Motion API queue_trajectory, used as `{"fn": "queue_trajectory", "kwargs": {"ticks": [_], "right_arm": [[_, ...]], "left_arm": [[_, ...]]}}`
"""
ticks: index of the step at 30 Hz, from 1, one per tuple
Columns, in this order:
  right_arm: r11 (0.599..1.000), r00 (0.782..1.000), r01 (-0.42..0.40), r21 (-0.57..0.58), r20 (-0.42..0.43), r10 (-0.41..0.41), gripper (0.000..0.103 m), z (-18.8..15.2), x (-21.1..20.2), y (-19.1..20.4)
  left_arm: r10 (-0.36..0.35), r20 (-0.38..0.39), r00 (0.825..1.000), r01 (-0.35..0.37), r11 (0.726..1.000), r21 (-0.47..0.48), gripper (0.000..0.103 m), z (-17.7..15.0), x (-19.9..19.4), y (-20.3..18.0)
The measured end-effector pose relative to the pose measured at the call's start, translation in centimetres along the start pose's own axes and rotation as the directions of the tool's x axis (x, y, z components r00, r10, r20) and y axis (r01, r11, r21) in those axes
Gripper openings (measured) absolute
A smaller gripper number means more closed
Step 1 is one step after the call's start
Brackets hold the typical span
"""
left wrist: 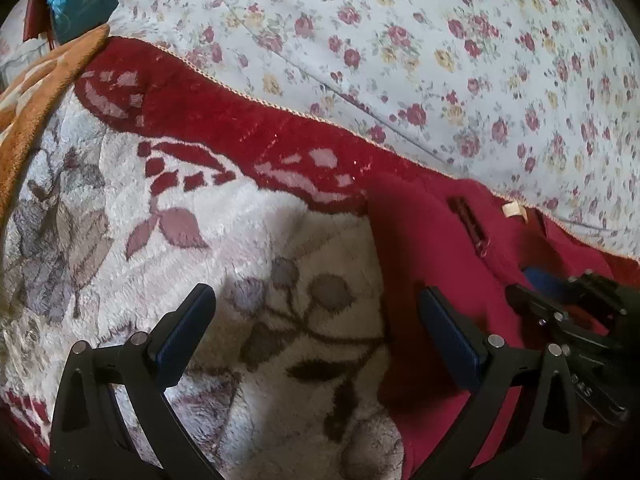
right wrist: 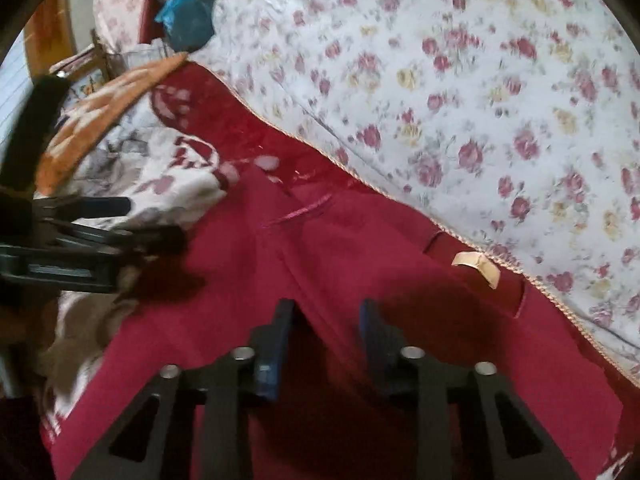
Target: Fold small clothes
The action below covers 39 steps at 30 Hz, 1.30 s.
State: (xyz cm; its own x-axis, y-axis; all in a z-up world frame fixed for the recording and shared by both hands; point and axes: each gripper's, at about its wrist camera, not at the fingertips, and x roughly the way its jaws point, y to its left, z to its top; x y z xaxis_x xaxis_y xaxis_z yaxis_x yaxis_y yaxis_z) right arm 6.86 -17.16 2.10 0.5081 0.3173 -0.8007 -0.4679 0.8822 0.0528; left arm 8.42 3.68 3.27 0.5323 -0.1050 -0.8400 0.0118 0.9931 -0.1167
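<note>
A small dark red garment [right wrist: 320, 264] with a cream neck label [right wrist: 478, 264] lies on a plush red-and-white floral blanket [left wrist: 240, 220]. In the left wrist view its left edge [left wrist: 424, 248] lies by my right finger. My left gripper [left wrist: 316, 304] is open wide and empty, hovering over the blanket at the garment's left edge; it also shows at the left of the right wrist view [right wrist: 120, 220]. My right gripper [right wrist: 326, 312] hovers over the garment's middle with its jaws partly open and nothing between them; it also shows at the right of the left wrist view [left wrist: 560, 312].
A pale floral sheet [left wrist: 440, 40] covers the bed beyond the blanket's trimmed edge. An orange blanket [left wrist: 36, 92] lies at the far left. A blue plastic bag [right wrist: 188, 12] and clutter sit at the back left.
</note>
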Motion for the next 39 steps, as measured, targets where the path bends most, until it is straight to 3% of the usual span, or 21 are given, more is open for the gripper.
{"fn": "queue_trajectory", "kwargs": {"ticks": [2, 3, 7, 10, 13, 15, 18, 20, 22, 24, 27, 31, 34, 39], "right_arm": [[1.0, 1.0, -0.013, 0.017, 0.003, 0.013, 0.01, 0.1, 0.1, -0.4], [1.0, 1.0, -0.013, 0.027, 0.019, 0.013, 0.008, 0.1, -0.5, -0.6], [0.996, 0.994, -0.053, 0.078, 0.098, 0.045, 0.007, -0.2, -3.9, -1.3], [0.993, 0.986, -0.104, 0.053, 0.133, 0.096, 0.007, -0.6, -6.0, 0.1], [0.991, 0.985, -0.132, 0.011, 0.117, 0.129, 0.007, -1.1, -5.1, 2.6], [0.994, 0.991, -0.107, -0.007, 0.082, 0.108, 0.008, -1.5, -3.6, 3.8], [0.993, 0.993, -0.12, 0.002, -0.01, 0.12, 0.015, -2.2, -1.9, 4.1], [0.992, 0.992, -0.125, 0.025, 0.036, 0.124, 0.039, -2.5, -4.1, 2.9], [0.993, 0.991, -0.086, 0.083, 0.107, 0.077, 0.049, -3.2, -7.1, 0.6], [0.986, 0.989, -0.023, 0.166, 0.146, -0.002, 0.049, -4.4, -10.1, -2.8], [0.954, 0.986, 0.116, 0.276, 0.085, -0.144, 0.048, -6.3, -11.7, -7.7], [0.883, 0.965, 0.251, 0.396, -0.025, -0.263, 0.035, -8.9, -11.0, -12.8], [0.845, 0.961, 0.276, 0.458, -0.11, -0.254, 0.031, -10.7, -8.8, -15.6], [0.848, 0.955, 0.294, 0.442, -0.096, -0.281, 0.031, -10.9, -9.8, -15.5]], "left_arm": [[-0.005, 0.012, 1.0, 0.005, 1.0, -0.001, 0.102, 0.2, -0.4, 0.0], [-0.005, 0.02, 1.0, 0.005, 1.0, -0.002, 0.102, 0.3, -0.6, 0.0], [-0.021, 0.065, 0.998, 0.023, 0.999, -0.027, 0.102, 0.7, -2.0, 0.4], [-0.039, 0.104, 0.994, 0.044, 0.998, -0.046, 0.102, 1.0, -3.0, 0.6], [-0.037, 0.13, 0.991, 0.043, 0.998, -0.049, 0.102, 1.0, -3.5, 0.2], [-0.036, 0.134, 0.99, 0.04, 0.999, -0.028, 0.102, 0.9, -3.5, -0.3], [-0.049, 0.121, 0.991, 0.047, 0.999, 0.015, 0.102, 0.6, -3.2, -1.5], [-0.062, 0.125, 0.99, 0.057, 0.997, 0.043, 0.102, 0.3, -3.4, -2.3], [-0.067, 0.13, 0.989, 0.058, 0.996, 0.066, 0.102, 0.1, -3.5, -3.0], [-0.063, 0.13, 0.989, 0.05, 0.994, 0.099, 0.102, -0.3, -3.4, -3.8], [-0.045, 0.114, 0.992, 0.029, 0.99, 0.139, 0.102, -0.8, -2.8, -5.0], [-0.021, 0.084, 0.996, 0.006, 0.986, 0.167, 0.102, -1.6, -1.3, -6.0], [0.011, 0.052, 0.999, -0.02, 0.981, 0.193, 0.102, -2.3, 0.4, -6.7], [0.011, 0.039, 0.999, -0.018, 0.983, 0.18, 0.102, -2.8, 1.3, -6.9]]}}
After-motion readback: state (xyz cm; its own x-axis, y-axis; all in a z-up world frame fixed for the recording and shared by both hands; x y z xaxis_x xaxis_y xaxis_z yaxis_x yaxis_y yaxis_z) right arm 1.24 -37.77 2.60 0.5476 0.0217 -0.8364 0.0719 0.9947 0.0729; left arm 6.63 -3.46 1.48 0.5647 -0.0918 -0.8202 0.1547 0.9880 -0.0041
